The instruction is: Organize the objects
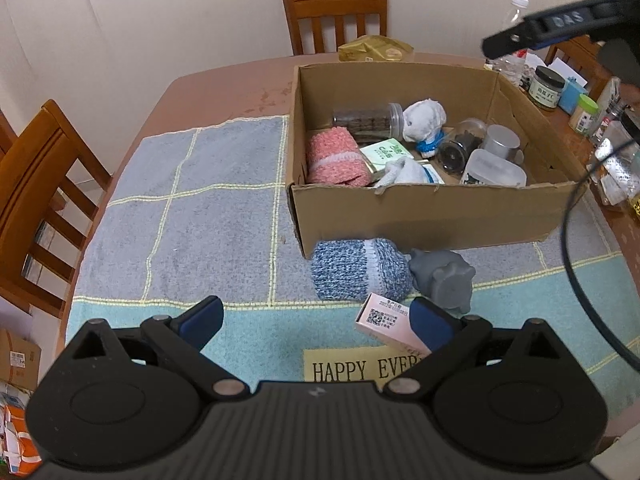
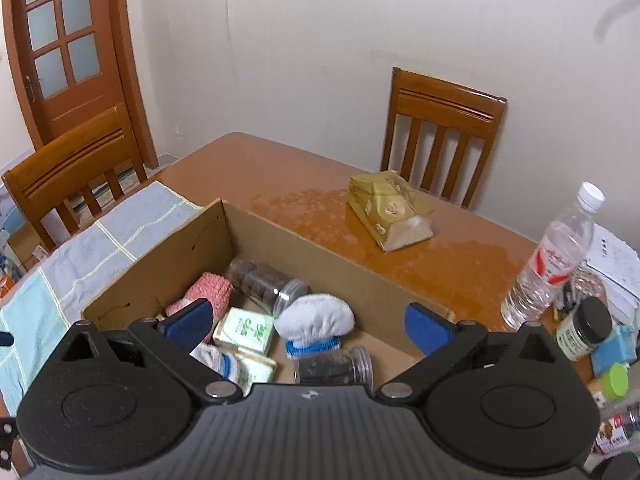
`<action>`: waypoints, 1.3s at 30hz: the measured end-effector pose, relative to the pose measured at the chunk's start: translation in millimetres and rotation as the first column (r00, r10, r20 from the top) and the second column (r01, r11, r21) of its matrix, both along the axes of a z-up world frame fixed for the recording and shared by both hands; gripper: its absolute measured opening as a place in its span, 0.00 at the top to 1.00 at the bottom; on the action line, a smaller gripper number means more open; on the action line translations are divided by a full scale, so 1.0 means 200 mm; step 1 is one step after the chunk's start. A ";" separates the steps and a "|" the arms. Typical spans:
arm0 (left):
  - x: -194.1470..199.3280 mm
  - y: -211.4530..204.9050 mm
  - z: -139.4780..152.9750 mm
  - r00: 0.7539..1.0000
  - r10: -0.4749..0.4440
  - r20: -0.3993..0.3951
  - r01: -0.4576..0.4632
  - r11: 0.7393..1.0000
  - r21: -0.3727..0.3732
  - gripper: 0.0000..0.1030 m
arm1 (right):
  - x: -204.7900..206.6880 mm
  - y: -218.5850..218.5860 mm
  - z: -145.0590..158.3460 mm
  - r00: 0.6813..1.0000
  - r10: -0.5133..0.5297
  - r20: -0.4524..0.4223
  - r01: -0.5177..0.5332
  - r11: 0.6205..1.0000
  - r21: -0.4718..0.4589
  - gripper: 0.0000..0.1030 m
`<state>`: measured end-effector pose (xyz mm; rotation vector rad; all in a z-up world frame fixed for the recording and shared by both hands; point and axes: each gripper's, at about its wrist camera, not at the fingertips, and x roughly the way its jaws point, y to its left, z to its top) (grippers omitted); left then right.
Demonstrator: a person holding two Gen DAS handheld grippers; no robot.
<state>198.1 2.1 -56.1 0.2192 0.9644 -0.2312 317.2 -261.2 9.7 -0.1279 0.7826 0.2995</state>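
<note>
My left gripper (image 1: pixel 316 322) is open low over the blue towel mat (image 1: pixel 192 216). A small pink box (image 1: pixel 386 320) lies on the mat just inside its right finger (image 1: pixel 430 324), partly hidden by it. Just beyond lie a blue knitted sock roll (image 1: pixel 360 270) and a grey toy animal (image 1: pixel 444 276), against the cardboard box (image 1: pixel 420 216). The box holds a pink sock roll (image 1: pixel 336 156), jars, green packets and a white plush toy (image 1: pixel 424 120). My right gripper (image 2: pixel 308 326) is open above the cardboard box (image 2: pixel 320 248), with nothing between its fingers, over the plush toy (image 2: pixel 316 318).
Wooden chairs (image 1: pixel 336 12) (image 2: pixel 440 140) stand around the brown table (image 2: pixel 280 176). A gold bag (image 2: pixel 390 210) lies behind the box. A water bottle (image 2: pixel 552 256), jars (image 2: pixel 586 332) and papers crowd the table's right side. A black cable (image 1: pixel 572 248) hangs at the right.
</note>
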 end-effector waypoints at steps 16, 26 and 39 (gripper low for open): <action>0.04 0.04 -0.18 0.988 -0.151 0.031 0.150 0.988 0.033 0.04 | -0.45 0.08 -0.08 0.987 -0.156 0.026 0.157 0.987 -0.037 0.00; 0.07 0.17 -0.20 0.994 -0.103 0.038 0.104 0.994 -0.037 0.03 | -0.75 0.27 -0.37 0.987 -0.122 -0.106 0.125 0.992 0.030 0.00; 0.05 0.29 -0.24 0.982 -0.185 0.025 0.186 0.978 -0.093 0.04 | -0.83 0.55 -0.79 0.929 -0.236 -0.284 0.250 0.968 0.013 0.00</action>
